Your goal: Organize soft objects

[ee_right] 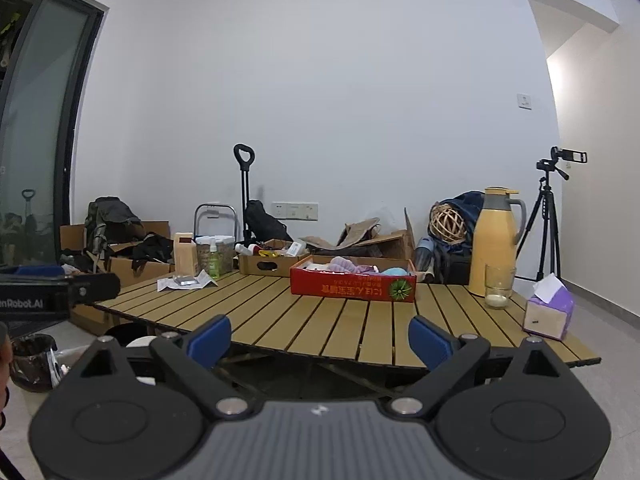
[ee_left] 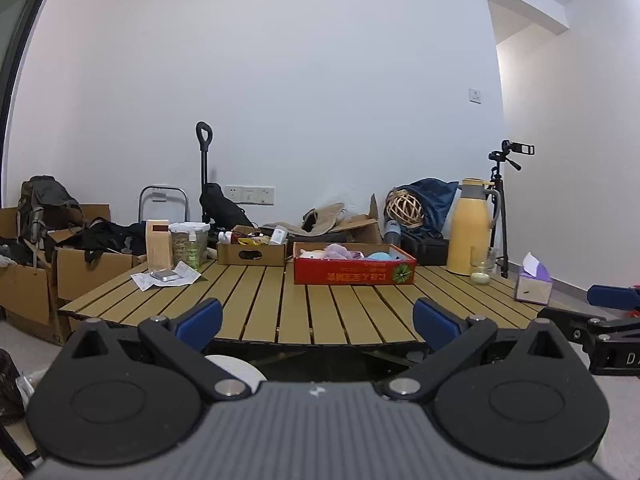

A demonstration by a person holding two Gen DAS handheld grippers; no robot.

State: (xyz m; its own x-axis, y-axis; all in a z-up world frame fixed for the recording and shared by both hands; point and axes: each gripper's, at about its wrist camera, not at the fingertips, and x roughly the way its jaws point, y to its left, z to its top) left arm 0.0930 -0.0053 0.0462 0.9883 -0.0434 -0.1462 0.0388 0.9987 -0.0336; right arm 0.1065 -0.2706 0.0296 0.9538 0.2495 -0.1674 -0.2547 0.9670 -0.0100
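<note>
Left wrist view: left gripper point(ee_left: 318, 322) level with the near edge of the slatted table point(ee_left: 256, 304), jaws spread wide, nothing between the blue pads point(ee_left: 200, 316). Red cardboard box point(ee_left: 354, 269) toward the far edge, right of centre, open-topped; soft toys point(ee_left: 340, 252) piled inside, white, purple and blue, presumably gathered there as the sorting bin. Yellow thermos jug point(ee_left: 470, 228) and glass point(ee_left: 482, 266) at the far right corner, clear of the box. Tissue box point(ee_left: 534, 286) at the right edge. Right gripper point(ee_left: 612, 326) partly visible beside the right edge.

Right wrist view: right gripper point(ee_right: 320, 340) likewise short of the near edge, jaws apart and empty. Red cardboard box point(ee_right: 352, 286) ahead, toys point(ee_right: 348, 266) showing above its rim. Brown box point(ee_right: 272, 266) just left of it at the far edge, holding small bottles, likely kept separate as non-soft items. No soft item seen loose on the slats; task apparently near complete.
</note>
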